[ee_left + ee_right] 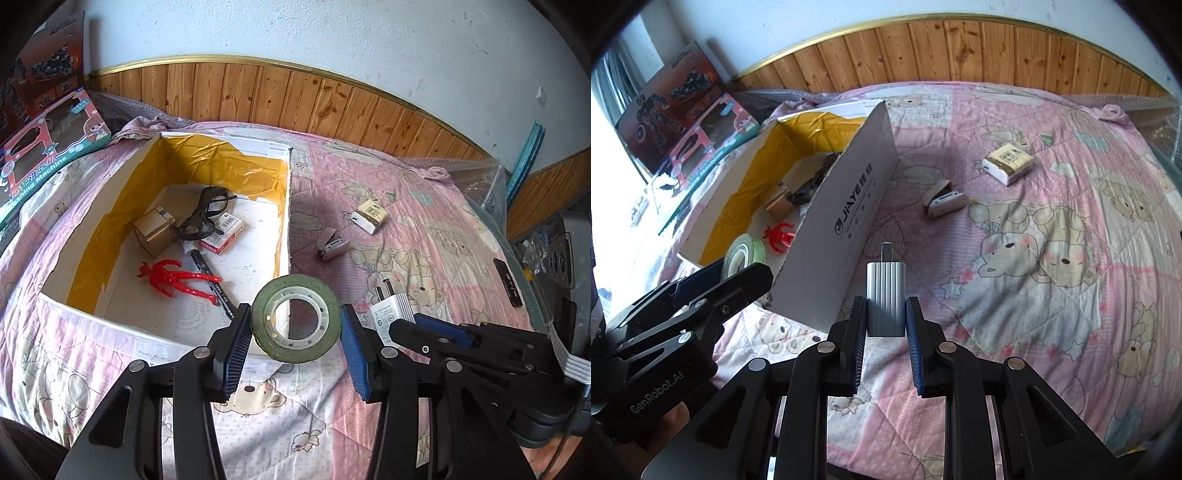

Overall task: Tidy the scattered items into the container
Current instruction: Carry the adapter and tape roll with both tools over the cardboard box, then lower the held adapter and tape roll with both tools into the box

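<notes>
My left gripper is shut on a green tape roll, held above the near right corner of the open cardboard box. The box is lined with yellow tape and holds a red figure, a marker, dark goggles, a brown carton and a red-and-white packet. Just right of the box wall, my right gripper is shut on a white plug charger, prongs pointing away. A stapler and a tissue pack lie on the pink quilt.
Toy boxes lean at the bed's far left. A black flat device lies near the bed's right edge. Wood panelling backs the bed. The left gripper's body is close beside my right one.
</notes>
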